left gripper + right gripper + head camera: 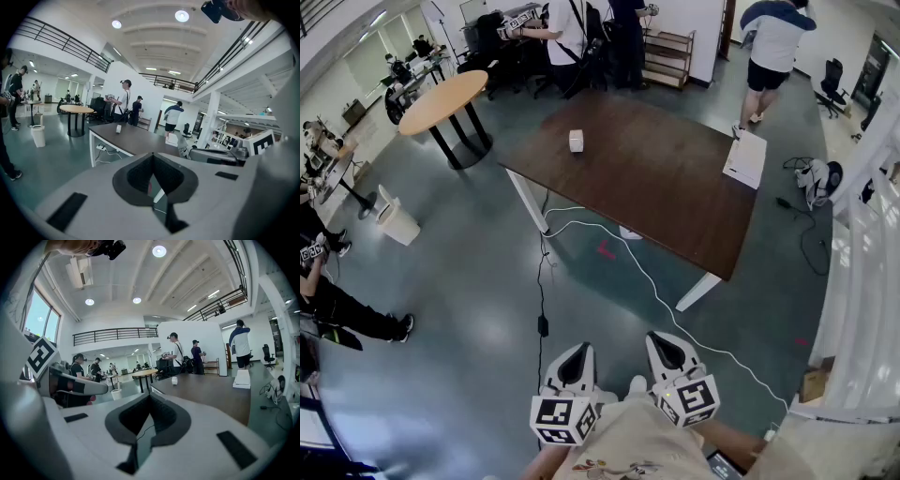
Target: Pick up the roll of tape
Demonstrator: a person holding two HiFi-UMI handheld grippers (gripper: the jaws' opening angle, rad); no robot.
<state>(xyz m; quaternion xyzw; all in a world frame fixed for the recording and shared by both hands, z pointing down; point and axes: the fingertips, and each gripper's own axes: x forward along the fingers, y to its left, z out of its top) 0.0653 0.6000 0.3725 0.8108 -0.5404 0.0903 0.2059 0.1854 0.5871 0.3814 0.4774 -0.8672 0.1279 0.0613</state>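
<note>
The left hand-held gripper [572,361] is seen low in the head view. Its jaws are pressed together and nothing is held between them. The right hand-held gripper [667,349] is held just beside it. Its jaws are closed tight too, and nothing is held there either. Both are pointed across the floor [478,281] toward the dark brown worktop [656,187], which is well apart from them.

The roll of tape [577,141] is seen as a small white thing on the worktop, near the far left corner. It is not touched by anything. A flat white box [745,157] is laid at the right end of the same worktop, well apart from the roll.

A white cable [661,300] is stretched over the floor, from under the worktop out toward the right. A round table [442,101] and a white bin [398,223] are seen off to the left. A person [773,47] in dark shorts is seen behind the worktop.
</note>
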